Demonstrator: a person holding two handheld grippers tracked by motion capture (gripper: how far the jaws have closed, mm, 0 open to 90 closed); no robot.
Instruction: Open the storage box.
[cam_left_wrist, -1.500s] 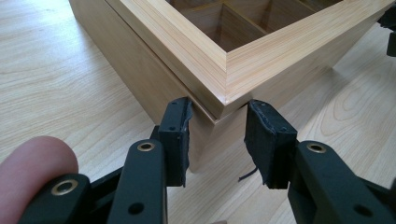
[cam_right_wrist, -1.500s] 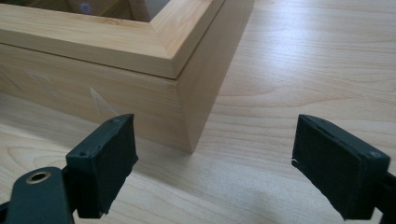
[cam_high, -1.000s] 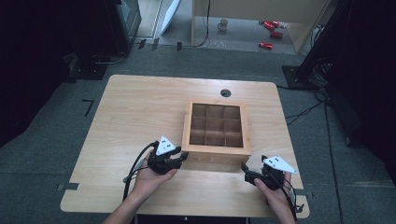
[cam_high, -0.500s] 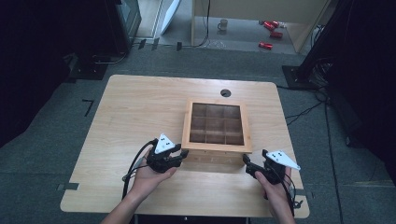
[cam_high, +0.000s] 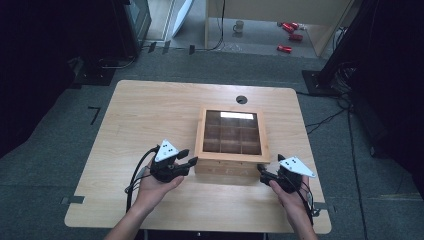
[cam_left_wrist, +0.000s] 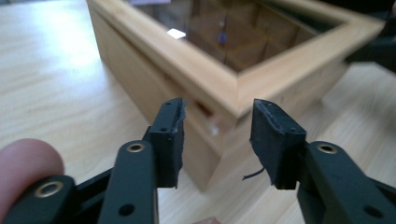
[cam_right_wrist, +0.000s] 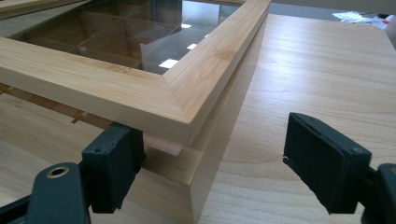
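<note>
Glass-lidded wooden box toward the tabletop's right edge, your left gripper gaping wide at its near-left corner, your right gripper wide, straddling its near-right corner

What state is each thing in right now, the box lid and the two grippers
Wooden box: glass lid raised slightly at the near right corner.
Left gripper: open, at the box's near left corner.
Right gripper: open, straddling the near right corner.
</note>
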